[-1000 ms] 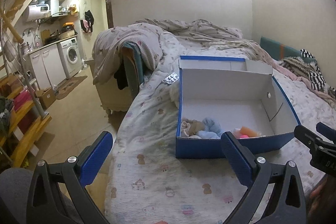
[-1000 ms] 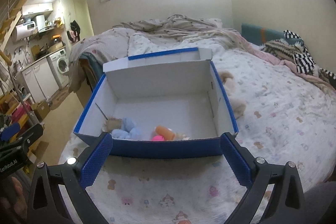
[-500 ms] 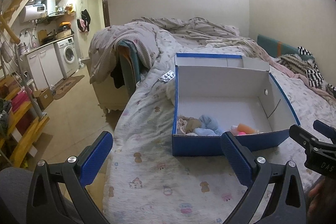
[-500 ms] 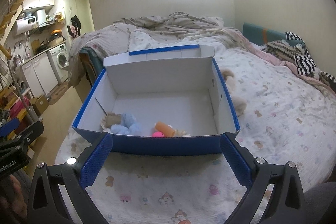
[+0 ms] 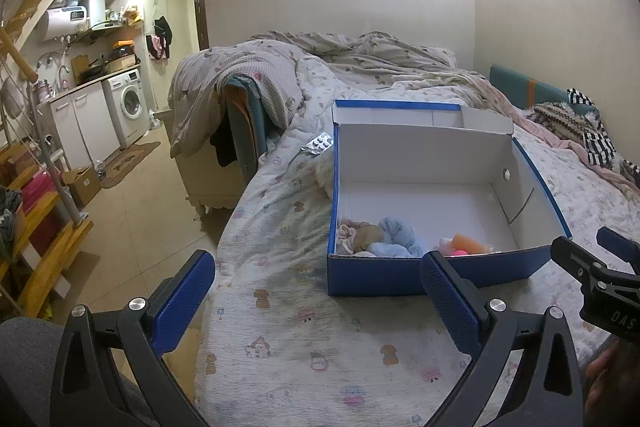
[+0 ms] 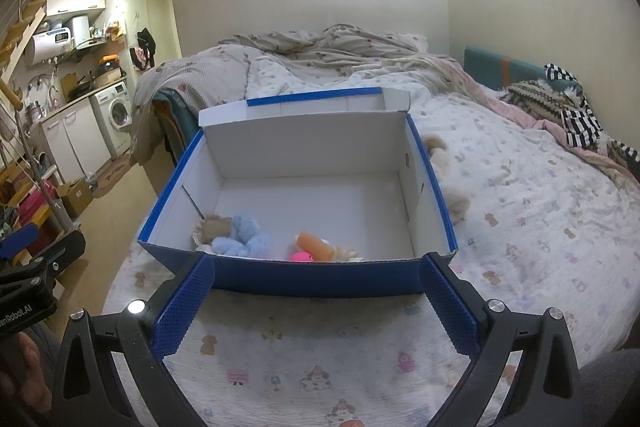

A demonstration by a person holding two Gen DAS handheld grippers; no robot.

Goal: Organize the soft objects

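Soft objects: a pale blue fluffy plush toy [image 6: 240, 237], a tan plush piece [image 6: 214, 227], and an orange-and-pink soft toy [image 6: 314, 249] lie along the near wall inside the open blue-and-white cardboard box [image 6: 316, 277], straight ahead of the right tongs.
Box: it sits on the white cartoon-print bedsheet [image 6: 300, 359], just beyond the right tongs and ahead and to the right of the left tongs.
Left tongs [image 5: 318, 301]: released, blue pads spread wide, grasping nothing, hovering over the near end of the bed.
Right tongs [image 6: 316, 303]: released too, spread wide and empty, with the box's near wall framed between the pads.
Left out: a cream fluffy plush toy [image 6: 450, 187] lies on the bedsheet against the box's right outer wall, ahead and right of the right tongs.
Step in hand: probably between placements, both tongs free.
Next move: likely the right tongs reach past the box's right wall, clench the cream plush, and carry it over the rim into the box.
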